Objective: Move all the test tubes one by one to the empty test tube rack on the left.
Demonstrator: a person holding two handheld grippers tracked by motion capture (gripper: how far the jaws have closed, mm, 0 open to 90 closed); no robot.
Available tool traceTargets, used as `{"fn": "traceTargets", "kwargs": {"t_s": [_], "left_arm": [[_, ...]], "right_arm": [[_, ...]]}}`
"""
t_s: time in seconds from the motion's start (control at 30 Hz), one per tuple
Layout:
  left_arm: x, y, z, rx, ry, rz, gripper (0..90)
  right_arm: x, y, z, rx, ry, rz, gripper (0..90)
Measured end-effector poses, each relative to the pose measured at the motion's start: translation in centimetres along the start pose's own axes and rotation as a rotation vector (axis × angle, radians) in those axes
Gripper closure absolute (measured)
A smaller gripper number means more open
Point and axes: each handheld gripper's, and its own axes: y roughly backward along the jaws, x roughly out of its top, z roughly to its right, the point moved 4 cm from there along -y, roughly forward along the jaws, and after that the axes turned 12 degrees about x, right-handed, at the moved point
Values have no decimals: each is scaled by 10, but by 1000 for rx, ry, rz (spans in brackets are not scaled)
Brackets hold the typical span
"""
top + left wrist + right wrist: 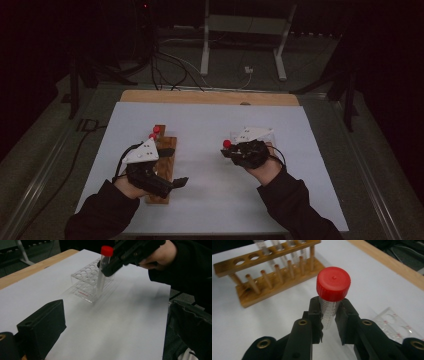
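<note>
Above the clear rack (pixel 87 282), near its right corner, my right gripper (pixel 329 315) pinches a red-capped tube (pixel 332 293) upright just below its cap. Well left of that rack, my left gripper (pixel 165 182) hovers over the wooden rack (pixel 165 150); its jaw state I cannot tell.

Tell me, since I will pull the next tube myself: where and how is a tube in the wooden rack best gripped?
Grip a tube in the wooden rack on its clear wall just under the cap, coming from above or the open side. It stands upright, with only the upper part clear of the top bar. The right gripper holds its red-capped tube likewise.
</note>
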Motion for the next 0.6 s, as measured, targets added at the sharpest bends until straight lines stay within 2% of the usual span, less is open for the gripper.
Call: {"fn": "traceTargets", "kwargs": {"t_s": [0.27,0.4,0.6], "left_arm": [[8,-14,10,-26,-29,-8,25],[12,-20,13,-24,-43,-11,29],[16,-31,16,-32,-42,-11,93]], "right_arm": [[-8,-7,-20,52,17,-17,749],[-11,-10,-28,77,24,-24,749],[-13,-15,-37,104,32,-30,749]]}}
